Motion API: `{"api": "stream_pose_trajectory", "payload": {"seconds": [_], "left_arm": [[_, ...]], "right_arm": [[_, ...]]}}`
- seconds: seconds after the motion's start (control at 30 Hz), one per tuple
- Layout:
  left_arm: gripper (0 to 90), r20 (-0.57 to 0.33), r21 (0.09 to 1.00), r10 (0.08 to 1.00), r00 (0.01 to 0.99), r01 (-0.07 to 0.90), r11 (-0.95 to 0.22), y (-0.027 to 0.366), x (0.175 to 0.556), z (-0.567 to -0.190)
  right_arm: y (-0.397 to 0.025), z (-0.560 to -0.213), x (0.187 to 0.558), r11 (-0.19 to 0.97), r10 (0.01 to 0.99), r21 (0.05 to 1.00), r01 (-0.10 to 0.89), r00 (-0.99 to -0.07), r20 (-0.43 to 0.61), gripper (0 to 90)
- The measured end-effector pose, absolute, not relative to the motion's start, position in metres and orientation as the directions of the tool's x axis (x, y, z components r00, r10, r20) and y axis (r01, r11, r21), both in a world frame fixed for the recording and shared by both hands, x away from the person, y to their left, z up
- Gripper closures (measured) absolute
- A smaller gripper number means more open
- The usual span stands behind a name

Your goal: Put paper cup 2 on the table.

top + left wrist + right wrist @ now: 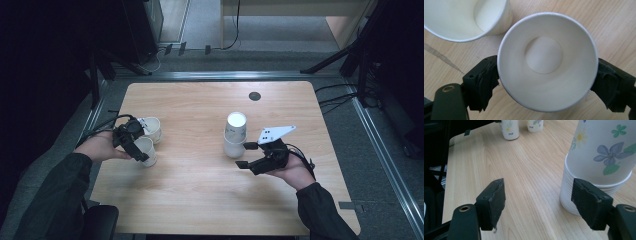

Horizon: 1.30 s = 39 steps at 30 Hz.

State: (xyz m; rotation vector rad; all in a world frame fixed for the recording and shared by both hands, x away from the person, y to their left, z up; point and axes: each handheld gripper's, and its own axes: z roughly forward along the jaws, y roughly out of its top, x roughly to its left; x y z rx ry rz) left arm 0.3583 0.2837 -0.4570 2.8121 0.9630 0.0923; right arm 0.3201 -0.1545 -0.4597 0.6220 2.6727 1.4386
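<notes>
Paper cup [547, 61] sits upright on the bench [200, 185] at its left side, and the left gripper [133, 145] has it: the two black pads press on opposite sides of the cup's wall just under the rim, as the left gripper view shows from above. A second cup [151, 129] stands just beside it, a little farther from the person, upright and open-mouthed too. Over on the right, the right gripper [537, 202] hangs with its jaws spread wide and nothing between them, low above the wood. Just beside its right jaw rises a stack of cups [235, 135], flower-printed, one cup seated on a ribbed column of rims. That stack stands near the bench's middle, well apart from the two single cups. A small dark disc [254, 96] lies near the far edge.
</notes>
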Motion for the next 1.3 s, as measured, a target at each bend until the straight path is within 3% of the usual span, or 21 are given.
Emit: {"api": "stream_pose_trajectory", "payload": {"seconds": [0.27,0.43,0.83,1.3], "left_arm": [[10.4,-0.017,0.221,0.627,0.779,0.615,-0.757,0.291,0.355,-0.45],[11.1,-0.071,0.292,0.641,0.764,0.631,-0.719,0.302,0.353,-0.437],[12.8,-0.109,0.415,0.63,0.769,0.611,-0.674,0.308,0.343,-0.413],[13.5,-0.16,0.581,0.564,0.81,0.539,-0.609,0.268,0.339,-0.391]], "right_arm": [[-0.155,-0.46,0.32,0.488,0.368,0.808,0.331,-0.917,0.153,28.0],[-0.156,-0.46,0.32,0.489,0.369,0.807,0.332,-0.917,0.154,28.0],[-0.157,-0.46,0.321,0.489,0.37,0.807,0.331,-0.917,0.152,28.0],[-0.165,-0.462,0.321,0.482,0.371,0.813,0.327,-0.917,0.149,28.1]]}}
